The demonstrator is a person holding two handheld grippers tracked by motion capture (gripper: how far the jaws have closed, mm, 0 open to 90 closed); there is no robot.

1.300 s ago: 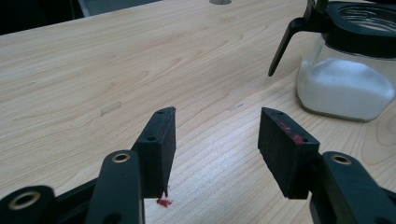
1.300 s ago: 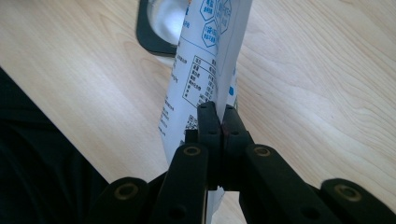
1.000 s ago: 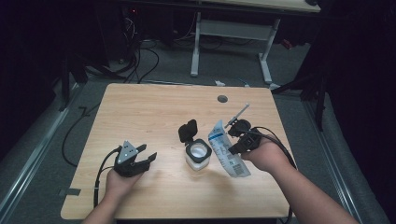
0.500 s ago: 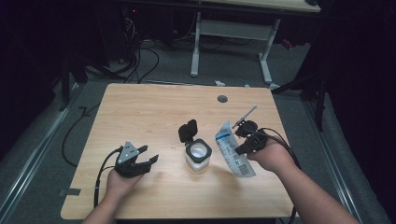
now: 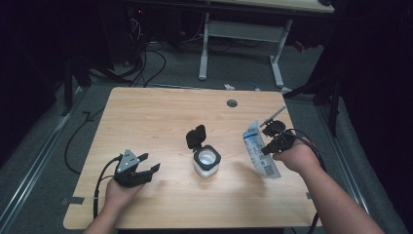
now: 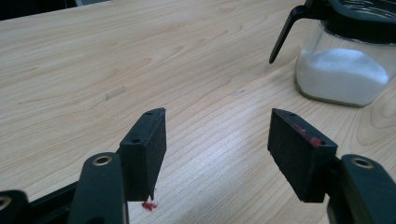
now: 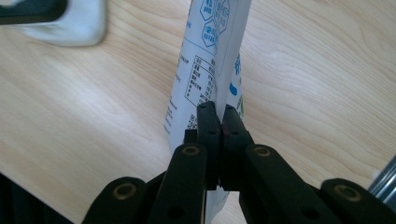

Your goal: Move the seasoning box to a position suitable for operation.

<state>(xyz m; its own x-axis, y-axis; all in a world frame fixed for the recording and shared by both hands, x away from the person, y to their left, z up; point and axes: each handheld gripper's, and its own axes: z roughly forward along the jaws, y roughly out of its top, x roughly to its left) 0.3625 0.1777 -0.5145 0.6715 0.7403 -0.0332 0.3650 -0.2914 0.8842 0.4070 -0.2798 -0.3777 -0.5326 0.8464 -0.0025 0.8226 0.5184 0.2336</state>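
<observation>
A glass jar (image 5: pixel 206 163) with a flipped-up black lid (image 5: pixel 195 136) stands at the table's middle; white powder fills its lower part (image 6: pixel 343 77). To its right my right gripper (image 5: pixel 269 147) is shut on a white pouch with blue print (image 5: pixel 259 150), held above the table; the right gripper view shows the jaws pinched on the pouch (image 7: pixel 212 70) edge. My left gripper (image 5: pixel 148 163) rests low at the front left of the table, open, with nothing between its fingers (image 6: pixel 148 144). The jar sits to its right, a short way off.
The wooden table (image 5: pixel 146 117) has a round cable hole (image 5: pixel 232 103) near its far edge. A thin metal rod (image 5: pixel 272 116) lies by the right edge beside a small black part (image 5: pixel 275 126). Cables and a desk frame (image 5: pixel 241 36) lie on the floor behind.
My right gripper has carried the pouch to the right, away from the jar, and turned it more upright. The left gripper has stayed in place.
</observation>
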